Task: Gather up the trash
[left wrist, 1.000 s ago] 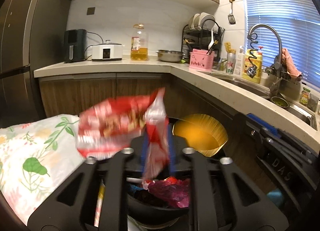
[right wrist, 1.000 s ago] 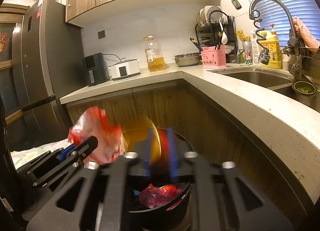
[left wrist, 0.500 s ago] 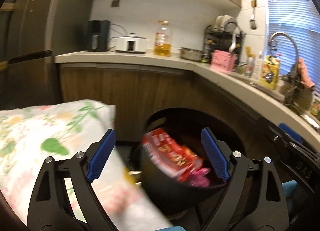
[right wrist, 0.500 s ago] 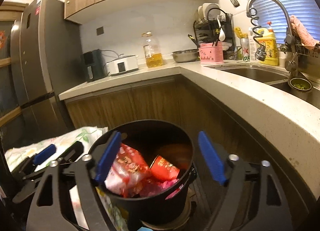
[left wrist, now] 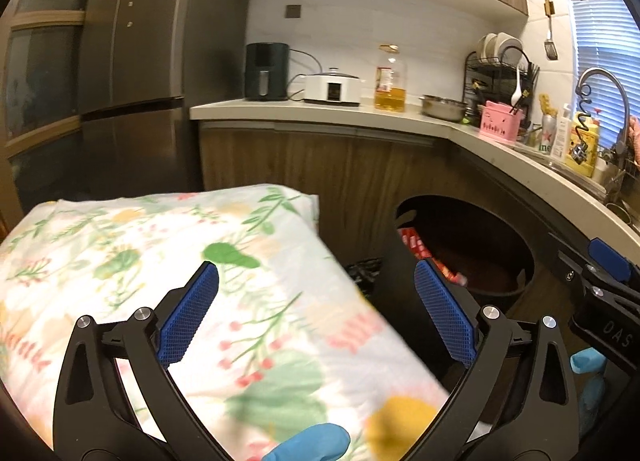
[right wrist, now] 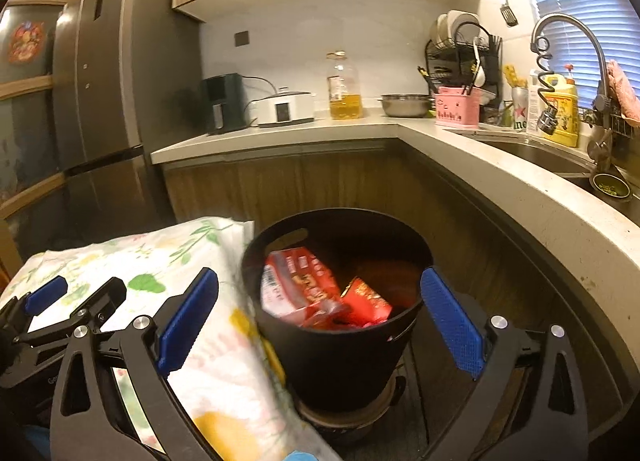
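Observation:
A black round trash bin (right wrist: pixel 340 361) stands on the floor beside the table; it also shows in the left wrist view (left wrist: pixel 472 245). Red snack wrappers (right wrist: pixel 304 289) lie inside it, and a bit of red shows in the left wrist view (left wrist: pixel 416 245). My right gripper (right wrist: pixel 320 325) is open and empty, its blue pads either side of the bin. My left gripper (left wrist: pixel 316 313) is open and empty over the floral tablecloth (left wrist: pixel 160 261), left of the bin. The left gripper also shows in the right wrist view (right wrist: pixel 76 301).
The floral-cloth table (right wrist: pixel 160 261) is left of the bin. An L-shaped counter (right wrist: pixel 500 181) with wooden cabinets runs behind and right, holding an oil bottle (right wrist: pixel 344 89), appliances, a dish rack and a sink. A grey fridge (left wrist: pixel 132 69) stands at left.
Both grippers opened and dropped their red wrappers into the bin. Both then pulled back; the left one swung left over the tablecloth.

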Demonstrator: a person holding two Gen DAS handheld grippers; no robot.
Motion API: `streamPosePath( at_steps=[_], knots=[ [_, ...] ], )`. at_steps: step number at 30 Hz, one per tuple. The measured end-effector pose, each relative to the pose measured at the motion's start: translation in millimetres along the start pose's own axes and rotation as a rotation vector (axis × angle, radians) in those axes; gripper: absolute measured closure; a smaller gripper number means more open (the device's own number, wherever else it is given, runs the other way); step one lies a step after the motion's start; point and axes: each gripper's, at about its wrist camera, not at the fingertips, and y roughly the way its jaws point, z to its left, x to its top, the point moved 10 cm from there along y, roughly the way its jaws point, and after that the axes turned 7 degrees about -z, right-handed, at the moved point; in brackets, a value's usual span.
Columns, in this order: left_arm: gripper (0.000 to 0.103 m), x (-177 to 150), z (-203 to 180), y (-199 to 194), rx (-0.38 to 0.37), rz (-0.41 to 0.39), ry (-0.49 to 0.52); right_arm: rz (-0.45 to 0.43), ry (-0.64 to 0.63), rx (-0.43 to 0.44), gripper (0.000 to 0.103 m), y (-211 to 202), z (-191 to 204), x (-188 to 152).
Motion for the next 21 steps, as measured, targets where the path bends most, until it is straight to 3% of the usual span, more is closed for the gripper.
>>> streamPosePath(
  at_steps=[21],
  knots=[
    [0.006, -22, 75, -121, 0.126, -0.028, -0.044, -0.017, -0.057, 0.062, 0.006, -108, 66, -10]
  ],
)
